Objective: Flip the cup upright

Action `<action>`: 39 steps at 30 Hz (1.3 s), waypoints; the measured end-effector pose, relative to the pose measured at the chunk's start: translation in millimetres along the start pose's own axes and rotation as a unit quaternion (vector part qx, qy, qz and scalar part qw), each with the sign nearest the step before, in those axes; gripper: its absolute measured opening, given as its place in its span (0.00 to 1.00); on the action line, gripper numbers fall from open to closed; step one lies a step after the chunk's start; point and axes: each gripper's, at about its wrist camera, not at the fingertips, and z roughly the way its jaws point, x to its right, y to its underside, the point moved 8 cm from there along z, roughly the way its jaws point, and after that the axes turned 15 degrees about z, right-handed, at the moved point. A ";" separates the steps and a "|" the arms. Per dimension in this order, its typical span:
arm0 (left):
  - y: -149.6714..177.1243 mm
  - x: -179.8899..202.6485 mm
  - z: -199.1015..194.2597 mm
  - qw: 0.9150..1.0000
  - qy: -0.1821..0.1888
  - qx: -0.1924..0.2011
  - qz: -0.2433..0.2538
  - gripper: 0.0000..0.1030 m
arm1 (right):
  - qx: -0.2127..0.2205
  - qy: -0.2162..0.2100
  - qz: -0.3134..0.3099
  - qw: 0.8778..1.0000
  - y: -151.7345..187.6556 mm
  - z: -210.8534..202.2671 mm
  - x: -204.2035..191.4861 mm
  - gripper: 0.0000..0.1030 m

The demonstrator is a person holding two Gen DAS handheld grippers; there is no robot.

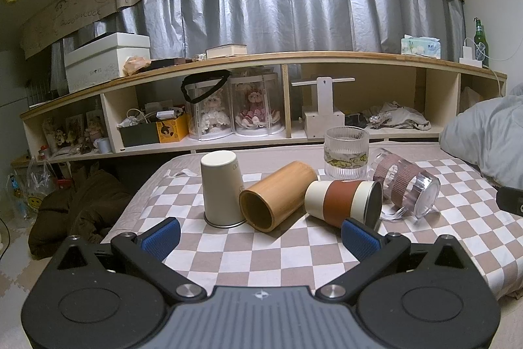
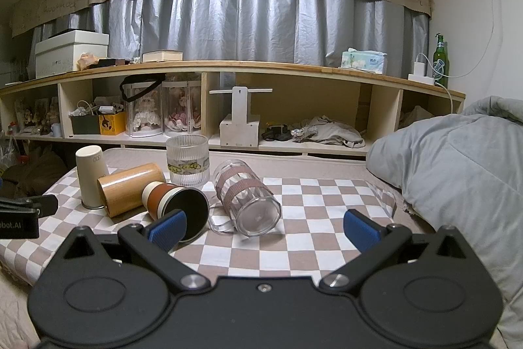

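cream-and-rust banded cup [image 2: 170,198] lies on its side on the checkered cloth [image 2: 310,237], touching the right gripper's [image 2: 264,231] left fingertip; both it and left gripper [image 1: 261,236] gape wide, empty.

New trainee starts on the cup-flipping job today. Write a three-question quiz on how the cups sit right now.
1. True or false: the ribbed glass tumbler lies on its side.
2. Which cup stands upside down on the checkered cloth? A) bamboo cup B) cream cup C) clear handled mug
3. Fill in: the cream-and-brown banded cup lies on its side between the bamboo cup and the ____.

Key:
1. False; it stands upright.
2. B; its rim is down on the cloth.
3. Clear handled mug. The left hand-held gripper and the right hand-held gripper are both open and hold nothing.
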 end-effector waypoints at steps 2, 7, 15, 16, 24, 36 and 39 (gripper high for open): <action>-0.1 0.1 -0.1 1.000 0.000 0.000 0.000 1.00 | 0.000 0.000 0.000 1.000 0.0 0.0 0.1 1.00; 0.1 0.0 0.2 1.000 0.000 0.000 0.000 1.00 | 0.000 0.000 -0.001 1.000 0.2 0.1 -0.1 1.00; -0.3 0.0 -0.1 1.000 0.000 0.000 0.001 1.00 | -0.001 0.001 -0.001 1.000 0.4 0.1 -0.3 1.00; -0.3 0.1 0.0 1.000 0.000 0.000 0.001 1.00 | -0.001 0.001 -0.001 1.000 0.3 0.2 -0.4 1.00; 0.6 0.5 0.7 1.000 0.000 0.001 0.003 1.00 | 0.000 0.001 -0.002 1.000 0.3 -0.3 -0.6 1.00; -2.8 6.6 -0.1 1.000 0.008 0.006 0.010 1.00 | 0.002 -0.001 0.007 1.000 -6.0 2.0 1.5 1.00; -2.2 6.4 0.9 1.000 0.010 0.003 0.009 1.00 | 0.006 0.000 0.005 1.000 -11.3 4.5 1.8 1.00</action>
